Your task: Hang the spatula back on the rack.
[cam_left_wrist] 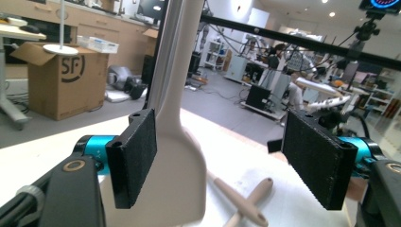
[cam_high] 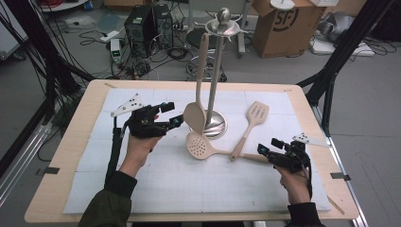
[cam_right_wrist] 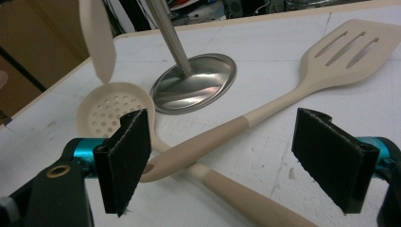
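A steel utensil stand [cam_high: 215, 80] rises from its round base [cam_right_wrist: 196, 85] mid-table. A beige solid spoon [cam_high: 194, 117] hangs from one of its top hooks. My left gripper [cam_high: 173, 114] is open just left of the spoon's head. In the left gripper view the spoon [cam_left_wrist: 182, 161] stands between the jaws, close by the left pad [cam_left_wrist: 135, 156]. A perforated skimmer [cam_high: 197, 145] and a slotted turner [cam_high: 257, 112] lie crossed on the mat. My right gripper [cam_high: 268, 146] is open at their handle ends, and the crossed handles [cam_right_wrist: 203, 151] lie between its jaws [cam_right_wrist: 227, 161].
A white mat [cam_high: 165, 189] covers the wooden table [cam_high: 52, 189]. Behind the table stand a cardboard box [cam_high: 286, 23], computer towers [cam_high: 142, 23] and cables on the floor. Black frame legs [cam_high: 331, 80] flank the table at both sides.
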Available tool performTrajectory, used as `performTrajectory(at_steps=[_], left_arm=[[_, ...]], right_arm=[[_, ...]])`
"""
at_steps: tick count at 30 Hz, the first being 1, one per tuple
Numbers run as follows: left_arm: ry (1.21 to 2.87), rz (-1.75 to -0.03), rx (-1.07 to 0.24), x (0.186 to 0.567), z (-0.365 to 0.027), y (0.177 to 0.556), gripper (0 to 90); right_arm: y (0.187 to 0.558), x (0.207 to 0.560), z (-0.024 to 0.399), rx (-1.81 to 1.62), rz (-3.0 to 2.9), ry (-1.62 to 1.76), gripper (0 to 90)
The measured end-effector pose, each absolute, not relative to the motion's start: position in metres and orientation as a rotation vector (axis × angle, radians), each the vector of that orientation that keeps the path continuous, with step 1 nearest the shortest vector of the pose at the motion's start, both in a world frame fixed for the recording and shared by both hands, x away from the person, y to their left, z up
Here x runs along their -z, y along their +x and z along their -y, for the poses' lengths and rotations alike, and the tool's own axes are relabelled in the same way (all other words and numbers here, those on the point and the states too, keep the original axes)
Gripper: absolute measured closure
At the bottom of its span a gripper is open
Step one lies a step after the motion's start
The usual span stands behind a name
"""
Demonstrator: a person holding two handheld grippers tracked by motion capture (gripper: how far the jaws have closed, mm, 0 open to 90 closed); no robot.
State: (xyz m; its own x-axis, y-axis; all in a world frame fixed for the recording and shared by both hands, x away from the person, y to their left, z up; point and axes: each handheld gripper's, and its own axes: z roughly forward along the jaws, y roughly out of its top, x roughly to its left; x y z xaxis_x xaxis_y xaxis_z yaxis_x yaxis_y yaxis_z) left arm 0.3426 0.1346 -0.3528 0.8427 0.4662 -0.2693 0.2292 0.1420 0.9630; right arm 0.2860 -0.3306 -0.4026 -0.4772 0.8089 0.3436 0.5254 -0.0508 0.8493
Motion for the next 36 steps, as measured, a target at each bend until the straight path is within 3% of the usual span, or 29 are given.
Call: performTrajectory(at_steps=[36], left_arm=[[1.502,-0.739,-0.188,0.427,-0.195,0.295,24.2]], right_arm=[[0.287,0.405,0.317,-1.516,-1.992,1.408,19.5]])
